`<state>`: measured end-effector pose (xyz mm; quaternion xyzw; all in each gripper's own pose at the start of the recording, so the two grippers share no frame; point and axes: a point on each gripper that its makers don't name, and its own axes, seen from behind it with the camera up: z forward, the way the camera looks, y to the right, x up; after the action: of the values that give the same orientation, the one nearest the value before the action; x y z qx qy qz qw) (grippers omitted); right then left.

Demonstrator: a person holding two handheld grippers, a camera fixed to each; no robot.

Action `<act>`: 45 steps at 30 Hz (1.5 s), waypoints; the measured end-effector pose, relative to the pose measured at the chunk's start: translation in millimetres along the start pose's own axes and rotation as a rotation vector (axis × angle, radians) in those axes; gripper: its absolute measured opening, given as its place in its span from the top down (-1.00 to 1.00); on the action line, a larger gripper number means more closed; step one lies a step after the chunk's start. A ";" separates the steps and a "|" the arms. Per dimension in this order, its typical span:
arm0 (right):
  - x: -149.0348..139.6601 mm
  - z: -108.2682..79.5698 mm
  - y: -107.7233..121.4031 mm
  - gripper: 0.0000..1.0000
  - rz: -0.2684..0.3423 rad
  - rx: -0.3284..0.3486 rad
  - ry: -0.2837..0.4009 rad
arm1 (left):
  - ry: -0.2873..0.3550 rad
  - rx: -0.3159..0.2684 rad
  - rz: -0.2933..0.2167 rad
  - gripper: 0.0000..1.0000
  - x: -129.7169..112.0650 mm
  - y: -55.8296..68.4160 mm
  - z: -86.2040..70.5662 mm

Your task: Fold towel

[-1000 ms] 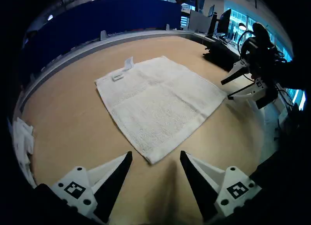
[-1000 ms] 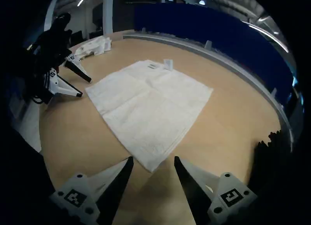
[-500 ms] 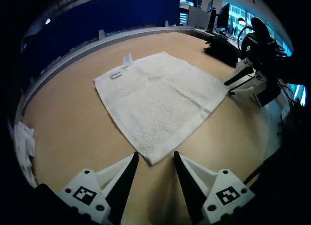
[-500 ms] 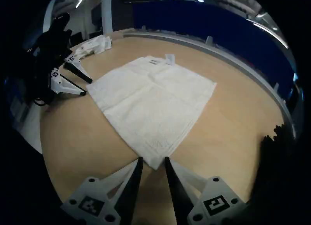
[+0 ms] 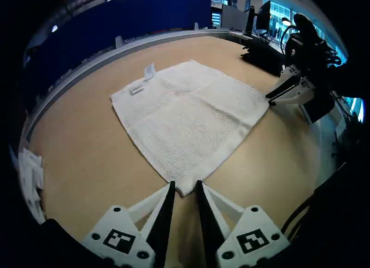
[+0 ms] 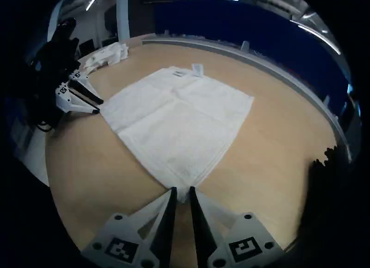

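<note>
left tool [image 5: 184, 196] nearly closed, grip unclear | right tool [image 6: 181, 196] pinching corner | 1 towel [image 5: 189, 115]

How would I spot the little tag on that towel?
Find the wooden table with the white towel spread flat on it. Follow the towel's edge nearest the blue partition: the tag is the small white slip poking past that edge, unlike the label beside it, which lies on the cloth.

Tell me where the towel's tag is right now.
In the left gripper view the tag sticks off the far edge of the towel, near its far-left corner, on the side toward the blue partition.
</note>
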<state>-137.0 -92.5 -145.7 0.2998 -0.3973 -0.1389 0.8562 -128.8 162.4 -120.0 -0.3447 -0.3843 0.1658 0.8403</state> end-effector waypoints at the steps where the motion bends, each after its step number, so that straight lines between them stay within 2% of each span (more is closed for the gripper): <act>1: 0.7 -0.5 0.0 0.63 0.005 0.001 0.000 | 0.000 0.005 0.000 0.52 0.0 -0.6 -0.2; 2: 1.4 -1.0 0.0 0.64 0.009 0.002 0.001 | -0.001 0.009 0.000 0.61 0.0 -1.2 -0.4; 10: 7.3 -5.0 1.7 0.68 0.040 0.002 0.010 | 0.006 0.017 -0.014 0.80 2.5 0.2 -4.8; 24: 28.3 -19.7 0.6 0.70 0.067 0.013 0.045 | 0.038 0.029 -0.068 0.80 21.4 -1.2 -23.1; 39: 62.4 -60.9 3.0 0.73 0.070 0.016 0.086 | 0.079 0.018 -0.166 0.80 52.2 4.0 -61.6; 45: 70.3 -79.0 0.0 0.73 0.094 0.021 0.097 | 0.063 0.011 -0.175 0.80 57.5 9.2 -77.4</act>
<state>-31.3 -94.2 -143.7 0.2960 -0.3705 -0.0798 0.8768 -32.7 165.2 -132.0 -0.3104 -0.3852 0.0828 0.8651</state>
